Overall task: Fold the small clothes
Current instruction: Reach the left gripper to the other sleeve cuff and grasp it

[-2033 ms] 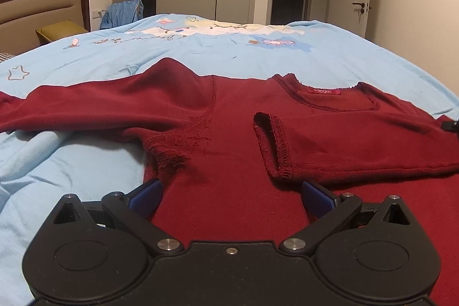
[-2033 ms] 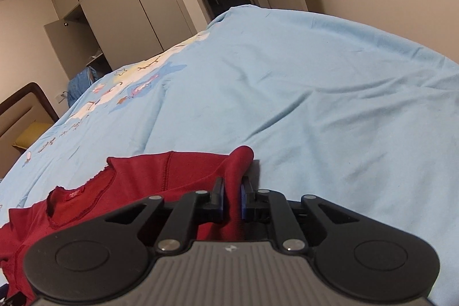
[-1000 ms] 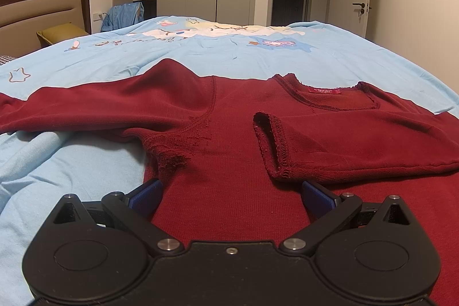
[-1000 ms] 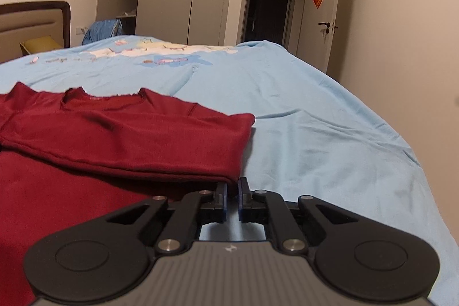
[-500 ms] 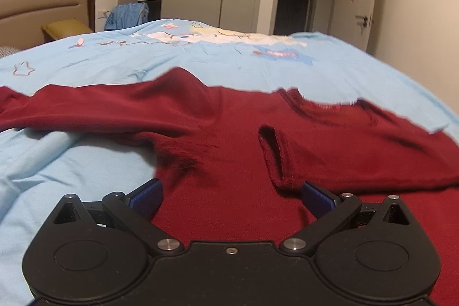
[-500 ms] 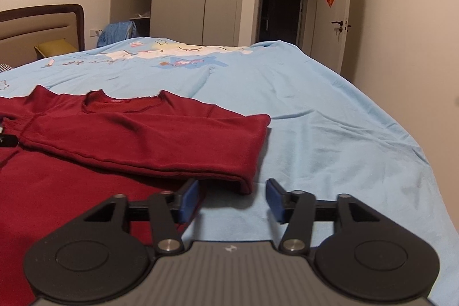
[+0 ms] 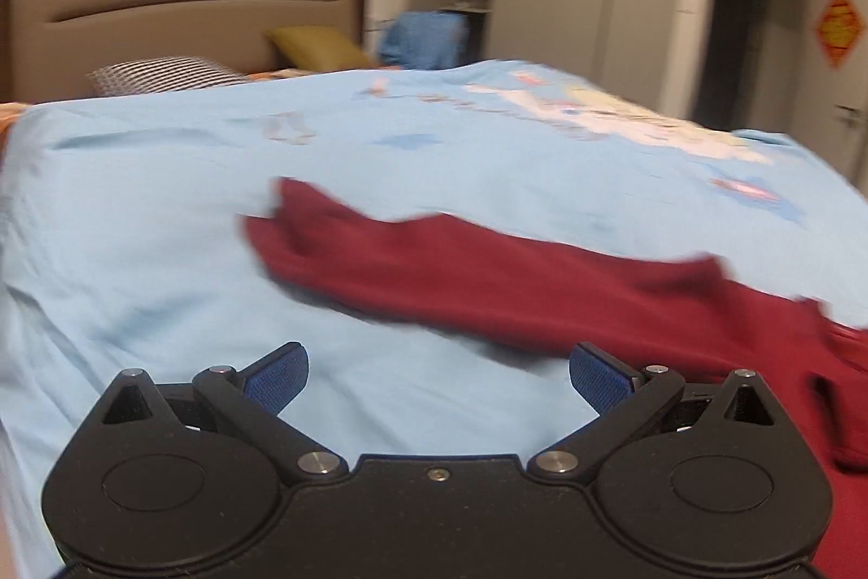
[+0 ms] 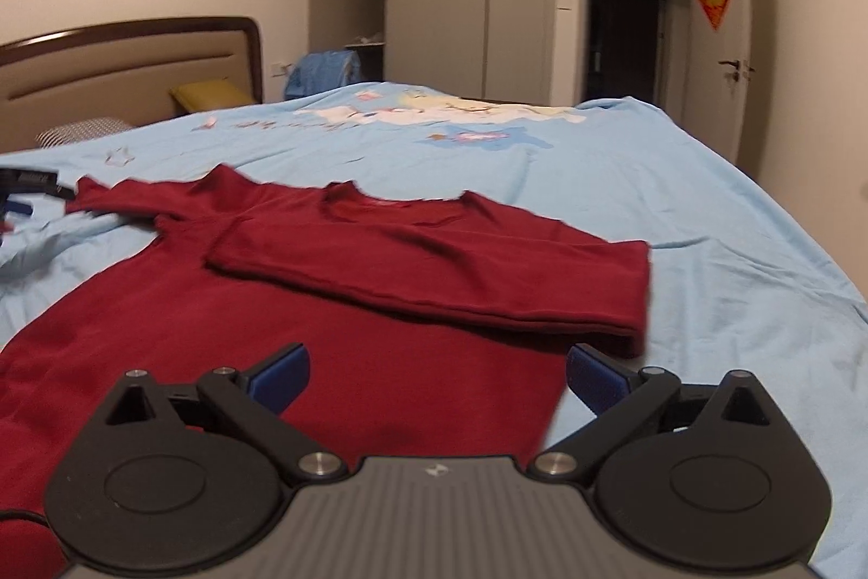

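Note:
A dark red long-sleeved top (image 8: 336,340) lies flat on the light blue bedsheet (image 8: 732,286). Its right sleeve (image 8: 445,275) is folded across the chest, below the neckline. Its left sleeve (image 7: 488,275) stretches out to the left over the sheet, cuff end farthest away. My left gripper (image 7: 436,375) is open above bare sheet, just short of that sleeve. My right gripper (image 8: 436,375) is open and empty over the top's lower right part, near its side edge. The left gripper (image 8: 27,188) also shows at the left edge of the right wrist view.
A padded headboard (image 7: 184,9) with a yellow pillow (image 7: 317,44) and a striped pillow (image 7: 163,71) stands at the far left. Grey wardrobes (image 8: 461,9), a blue garment (image 8: 323,71), a dark doorway (image 8: 624,31) and a door (image 8: 727,52) lie beyond the bed.
My right gripper let go of the folded sleeve, opened wide and drew back. My left gripper, open throughout, swung left from the top's body toward the outstretched left sleeve.

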`<act>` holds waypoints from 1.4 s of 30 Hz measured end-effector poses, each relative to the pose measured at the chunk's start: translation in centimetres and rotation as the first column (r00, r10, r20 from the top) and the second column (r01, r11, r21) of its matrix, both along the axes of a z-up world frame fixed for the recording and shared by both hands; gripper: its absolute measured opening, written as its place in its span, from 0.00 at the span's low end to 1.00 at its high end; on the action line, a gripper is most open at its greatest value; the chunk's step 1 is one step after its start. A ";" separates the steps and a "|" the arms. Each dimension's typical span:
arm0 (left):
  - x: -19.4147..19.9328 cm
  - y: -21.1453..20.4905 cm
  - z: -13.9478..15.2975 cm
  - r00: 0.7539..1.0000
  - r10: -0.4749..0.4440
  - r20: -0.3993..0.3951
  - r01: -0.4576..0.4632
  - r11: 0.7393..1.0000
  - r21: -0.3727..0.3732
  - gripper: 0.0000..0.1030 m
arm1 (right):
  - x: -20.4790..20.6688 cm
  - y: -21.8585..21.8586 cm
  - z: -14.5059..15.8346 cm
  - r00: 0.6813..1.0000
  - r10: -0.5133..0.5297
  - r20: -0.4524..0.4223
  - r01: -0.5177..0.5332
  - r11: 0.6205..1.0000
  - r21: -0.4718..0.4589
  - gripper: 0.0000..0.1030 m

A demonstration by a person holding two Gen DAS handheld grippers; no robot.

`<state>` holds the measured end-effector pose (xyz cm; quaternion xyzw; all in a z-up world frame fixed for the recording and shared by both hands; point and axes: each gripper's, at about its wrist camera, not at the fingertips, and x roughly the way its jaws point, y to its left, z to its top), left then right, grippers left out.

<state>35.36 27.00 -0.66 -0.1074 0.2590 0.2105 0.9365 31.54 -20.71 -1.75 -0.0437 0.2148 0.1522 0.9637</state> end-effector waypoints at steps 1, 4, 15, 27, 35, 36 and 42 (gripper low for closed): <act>0.6 1.8 -0.1 1.000 0.023 -0.014 -0.023 1.000 -0.020 0.99 | -0.2 0.7 0.0 1.000 0.014 -0.002 -0.014 1.000 -0.012 1.00; 2.1 7.1 -0.6 0.993 0.119 -0.021 -0.120 0.988 -0.098 0.99 | -0.9 2.5 -0.2 0.999 0.044 -0.018 -0.045 0.998 -0.041 1.00; 6.5 13.3 -2.6 0.977 0.212 -0.003 -0.205 0.941 -0.270 0.84 | -2.2 5.5 -2.4 0.991 0.072 -0.112 -0.077 0.996 -0.045 1.00; 4.7 16.0 -4.9 0.926 0.365 0.100 -0.290 0.853 -0.433 0.20 | -2.0 5.3 -3.6 0.990 0.053 -0.131 -0.057 0.998 -0.023 1.00; 6.6 15.7 -4.8 0.935 0.347 0.080 -0.281 0.858 -0.429 0.23 | -2.0 5.6 -3.6 0.991 0.043 -0.130 -0.047 0.998 -0.029 1.00; 6.6 15.6 -4.7 0.932 0.354 0.073 -0.294 0.860 -0.416 0.16 | -2.0 5.6 -3.6 0.991 0.042 -0.130 -0.046 0.999 -0.029 1.00; 4.9 15.0 -3.8 0.914 0.382 0.137 -0.307 0.873 -0.380 0.03 | -2.0 5.7 -3.6 0.991 0.041 -0.129 -0.045 0.999 -0.025 1.00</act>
